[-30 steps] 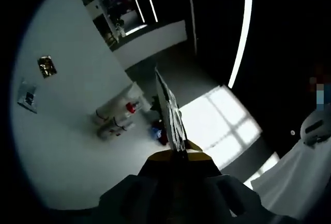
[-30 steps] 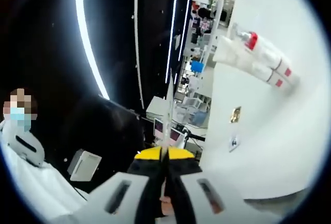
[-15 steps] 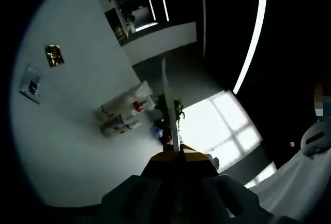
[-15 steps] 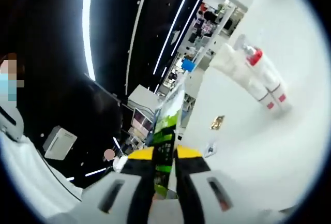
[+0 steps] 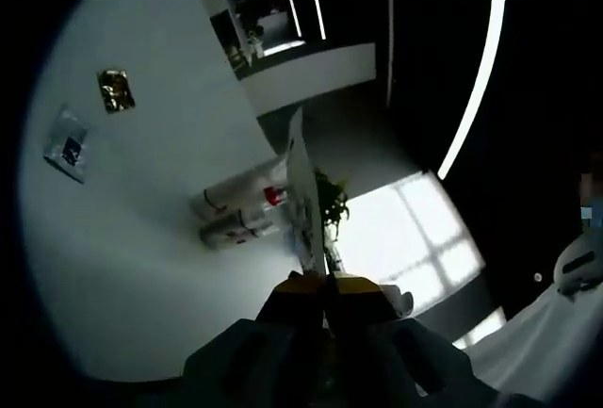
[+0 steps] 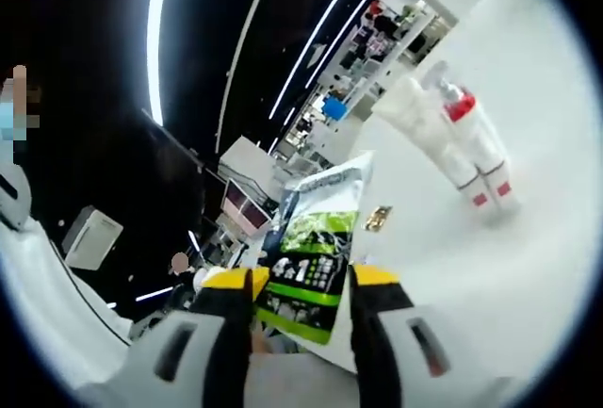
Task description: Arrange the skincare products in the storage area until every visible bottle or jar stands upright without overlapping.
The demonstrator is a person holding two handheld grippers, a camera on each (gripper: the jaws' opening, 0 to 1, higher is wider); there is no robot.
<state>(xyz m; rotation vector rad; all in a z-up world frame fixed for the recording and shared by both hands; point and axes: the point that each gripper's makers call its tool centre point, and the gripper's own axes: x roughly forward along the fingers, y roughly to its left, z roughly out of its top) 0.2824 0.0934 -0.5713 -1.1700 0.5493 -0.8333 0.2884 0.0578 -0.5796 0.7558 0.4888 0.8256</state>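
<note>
On the white bench (image 5: 141,267) in the left gripper view we see two white bottles (image 5: 236,215) lying on their sides, touching each other, close to the bench's far edge; one carries a red cap (image 5: 274,195). Nearer the opposite edge lie a small gold sachet (image 5: 115,91) and a silver sachet (image 5: 68,141), well apart from the bottles. Our left gripper (image 5: 323,281) has its yellow-tipped jaws pressed together on a thin flat packet (image 5: 303,203), which we see edge-on, rising between the jaws.

Across the right gripper view, the same two bottles (image 6: 471,149) lie side by side on the bench (image 6: 528,267), red cap (image 6: 457,106) toward the bench edge, red marks near their other ends. The gold sachet (image 6: 379,218) rests on the bench between the bottles and our right gripper (image 6: 303,278). Its jaws stand apart, and a green, white and black packet (image 6: 316,248) sits between them; we cannot tell whether the jaws actually press it. Beyond the bench edge are dark walls with bright light strips (image 6: 155,40) and shelves (image 6: 396,26) of goods.
</note>
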